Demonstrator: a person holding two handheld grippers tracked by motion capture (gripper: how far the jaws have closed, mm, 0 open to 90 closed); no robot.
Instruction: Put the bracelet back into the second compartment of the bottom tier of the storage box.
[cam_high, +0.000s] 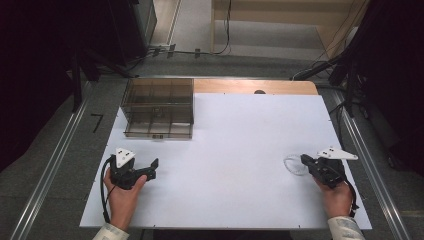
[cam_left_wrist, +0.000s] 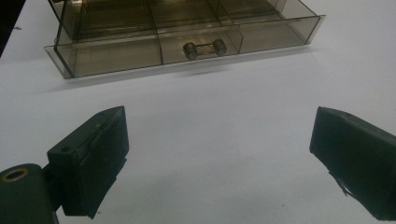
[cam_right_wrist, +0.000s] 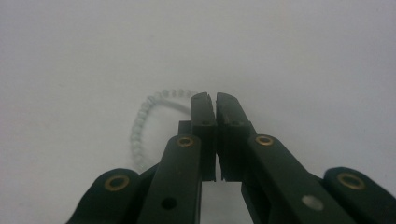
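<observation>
Right gripper (cam_right_wrist: 215, 100) jaws closed on bead bracelet (cam_right_wrist: 140, 123), near table's (cam_high: 240, 145) right edge. Left gripper (cam_left_wrist: 219, 158) jaws wide apart, holding nothing, near left edge facing drawer box (cam_left_wrist: 187, 32).

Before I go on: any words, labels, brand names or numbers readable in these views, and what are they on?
None: no readable text in any view.
The clear plastic drawer box carries no label.
The white table top is blank.
The bead bracelet has no lettering.
Both grippers, left gripper and right gripper, show no markings.
</observation>
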